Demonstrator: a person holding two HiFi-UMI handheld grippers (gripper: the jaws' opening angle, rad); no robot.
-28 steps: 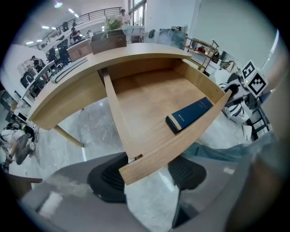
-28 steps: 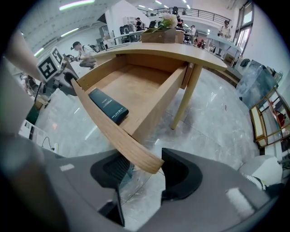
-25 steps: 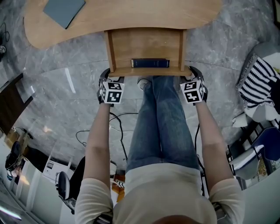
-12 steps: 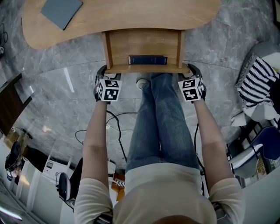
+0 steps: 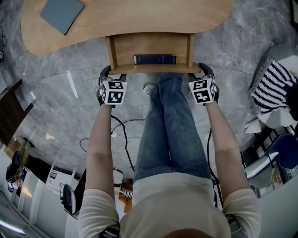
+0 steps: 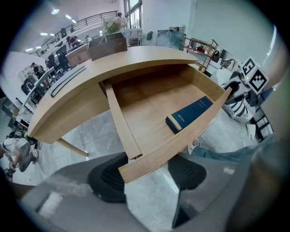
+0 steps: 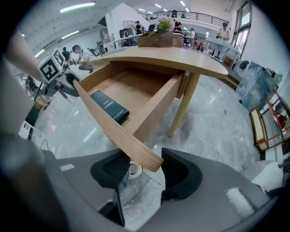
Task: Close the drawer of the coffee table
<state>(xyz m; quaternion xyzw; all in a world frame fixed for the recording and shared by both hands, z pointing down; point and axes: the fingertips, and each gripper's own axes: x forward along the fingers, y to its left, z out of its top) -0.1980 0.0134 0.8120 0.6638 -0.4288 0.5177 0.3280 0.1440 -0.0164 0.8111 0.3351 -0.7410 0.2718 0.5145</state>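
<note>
The wooden coffee table [image 5: 139,16] has its drawer [image 5: 150,46] partly pulled out, with a dark blue book [image 5: 154,59] lying inside against the front panel. My left gripper [image 5: 106,70] is at the front panel's left end and my right gripper [image 5: 203,69] at its right end. In the left gripper view the panel's corner [image 6: 136,167] sits between the open jaws of the left gripper [image 6: 147,174]. In the right gripper view the panel's other end [image 7: 145,158] lies between the open jaws of the right gripper [image 7: 140,170]. The book [image 7: 109,106] shows there too.
A grey-blue flat book [image 5: 61,14] lies on the tabletop's left part. The person's jeans-clad legs [image 5: 170,125] and a shoe [image 5: 151,88] are just before the drawer. Cables [image 5: 118,130] run over the marble floor. A striped cloth [image 5: 274,88] lies at the right.
The drawer has slid further in under the tabletop. Both grippers have moved with its front panel toward the table.
</note>
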